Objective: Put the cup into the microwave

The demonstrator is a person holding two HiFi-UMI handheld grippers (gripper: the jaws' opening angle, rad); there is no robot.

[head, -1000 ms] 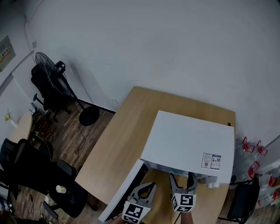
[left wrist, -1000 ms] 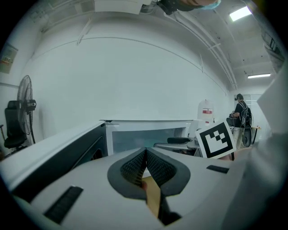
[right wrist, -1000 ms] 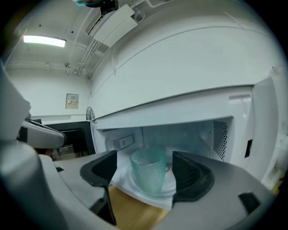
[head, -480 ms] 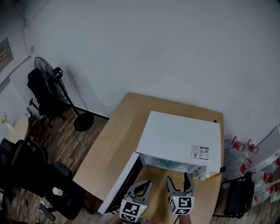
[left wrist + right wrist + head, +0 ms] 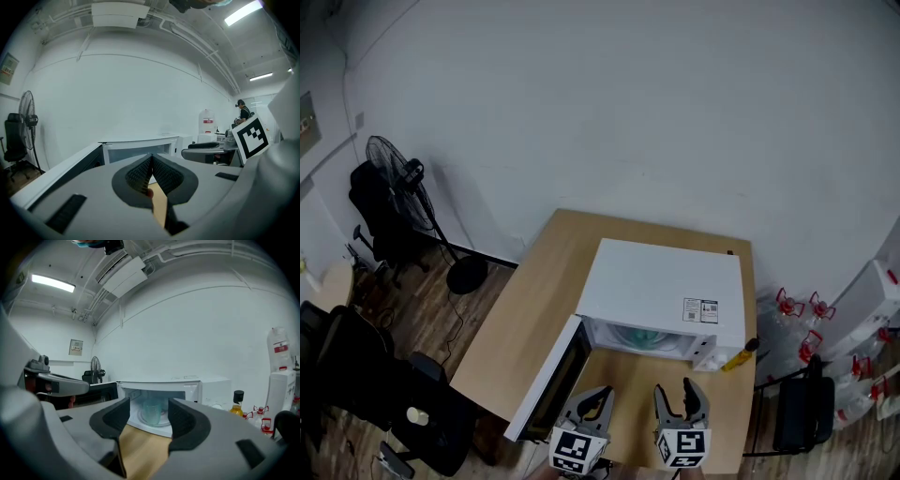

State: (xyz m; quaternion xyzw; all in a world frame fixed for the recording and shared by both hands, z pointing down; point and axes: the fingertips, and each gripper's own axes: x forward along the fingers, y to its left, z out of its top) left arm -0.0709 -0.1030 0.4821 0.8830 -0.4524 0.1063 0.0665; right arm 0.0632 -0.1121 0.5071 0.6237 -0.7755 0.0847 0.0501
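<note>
Cup (image 5: pixel 152 412) stood upright inside the microwave (image 5: pixel 666 291), on the round plate (image 5: pixel 161 420), approx mid-cavity, so the placing itself looked done. Door (image 5: pixel 548 380) hung wide open to the left, prob. b/c shutting it was the step left.

Right tool (image 5: pixel 677 392) was released: pads apart w/ nothing btwn them, jaws having just been closing partway. It pointed at the opening from over the surface (image 5: pixel 534 300), well clear of the cup.

Left tool (image 5: pixel 602 394) was clenched, pad tips touching, gripping nothing. It sat nearer the door's free edge, which looked handy for pushing it to. Both tools were by the surface's front edge, apart from the microwave.

Around:
- Small bottle (image 5: pixel 742 354) w/ yellow liquid stood just beside the microwave's right front corner, out of the door's swing.
- Fan (image 5: pixel 398 164) and dark chairs (image 5: pixel 356 366) were on the floor at left.
- Water jugs (image 5: pixel 792 314) were on the floor at right.

Nothing seen btwn door and cavity to block closing.
</note>
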